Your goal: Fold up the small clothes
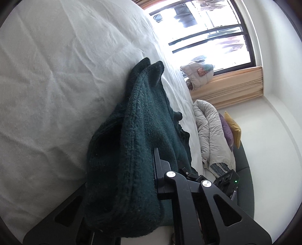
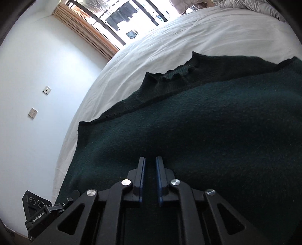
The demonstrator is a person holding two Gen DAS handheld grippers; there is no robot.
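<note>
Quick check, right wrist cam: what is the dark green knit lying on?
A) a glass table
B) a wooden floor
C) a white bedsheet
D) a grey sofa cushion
C: the dark green sweater is spread across the white bedsheet, which shows wrinkled beyond the knit's collar and along its left edge, up to the window.

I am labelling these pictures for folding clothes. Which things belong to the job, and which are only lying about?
For the job: green sweater, left gripper, right gripper, bed sheet.

Lying about: grey duvet, purple cushion, yellow cushion.
</note>
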